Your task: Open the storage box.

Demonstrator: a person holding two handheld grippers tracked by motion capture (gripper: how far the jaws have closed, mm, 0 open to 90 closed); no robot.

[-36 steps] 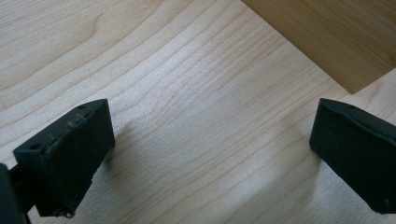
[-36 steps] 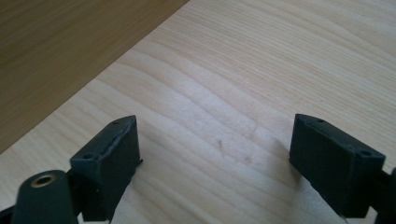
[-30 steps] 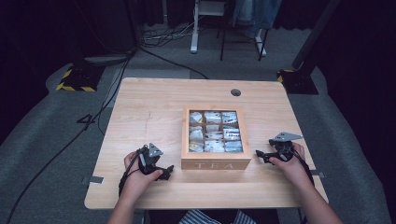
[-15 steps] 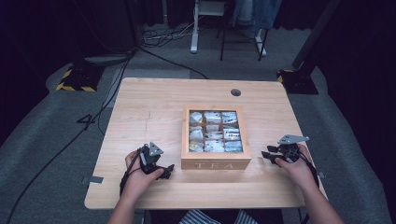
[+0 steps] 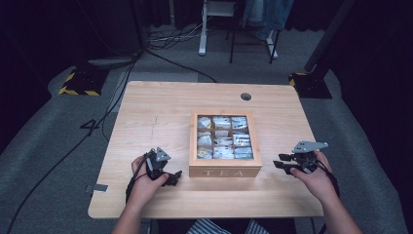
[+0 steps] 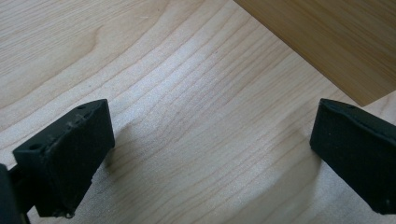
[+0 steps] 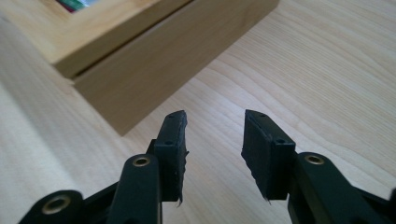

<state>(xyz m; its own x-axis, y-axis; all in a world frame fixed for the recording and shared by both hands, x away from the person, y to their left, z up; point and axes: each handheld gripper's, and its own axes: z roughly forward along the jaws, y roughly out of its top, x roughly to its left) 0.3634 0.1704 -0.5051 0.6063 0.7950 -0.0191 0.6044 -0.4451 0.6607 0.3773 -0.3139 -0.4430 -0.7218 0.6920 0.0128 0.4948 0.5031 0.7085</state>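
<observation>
A wooden tea box (image 5: 225,168) marked TEA stands mid-table, with several tea bags (image 5: 223,138) showing in its compartments. My left gripper (image 5: 171,178) rests on the table just left of the box's front corner. Its jaws are wide open (image 6: 210,154) over bare wood, and the box corner (image 6: 327,42) is close ahead. My right gripper (image 5: 283,165) sits to the right of the box and points at it. It is open (image 7: 214,122) with nothing between its fingers. The box side (image 7: 154,70) lies a short way ahead of it, with a seam under the lid.
The light wooden table (image 5: 156,112) has a cable hole (image 5: 246,96) at the back. Its front edge runs near both hands. Cables (image 5: 97,131) trail over the grey floor at the left, and chair and stand legs (image 5: 234,44) stand behind the table.
My right gripper has shifted slightly to the right, away from the box. The left gripper and the box have stayed put.
</observation>
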